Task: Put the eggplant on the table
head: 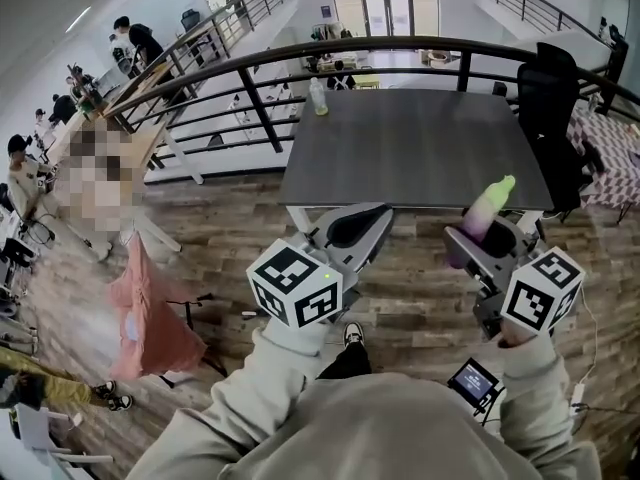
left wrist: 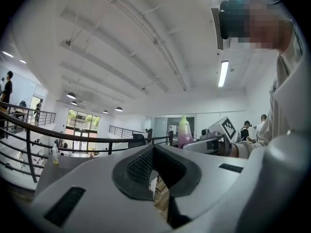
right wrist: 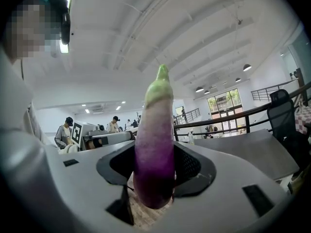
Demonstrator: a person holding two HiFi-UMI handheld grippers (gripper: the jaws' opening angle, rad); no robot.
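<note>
Right gripper: pinching the eggplant by its purple lower end, a pad on either side.
Eggplant: upright with its green tip up, held in the air at the table's near edge, not resting on it.
Left gripper: jaws pressed together, nothing between them.
Table: dark grey top, with a bottle standing near the far edge.

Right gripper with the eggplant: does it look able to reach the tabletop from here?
Probably yes. The right gripper holds the eggplant upright at the near edge of the table, and the grey top ahead is bare. The only thing on it, a bottle, stands at the far left corner.
</note>
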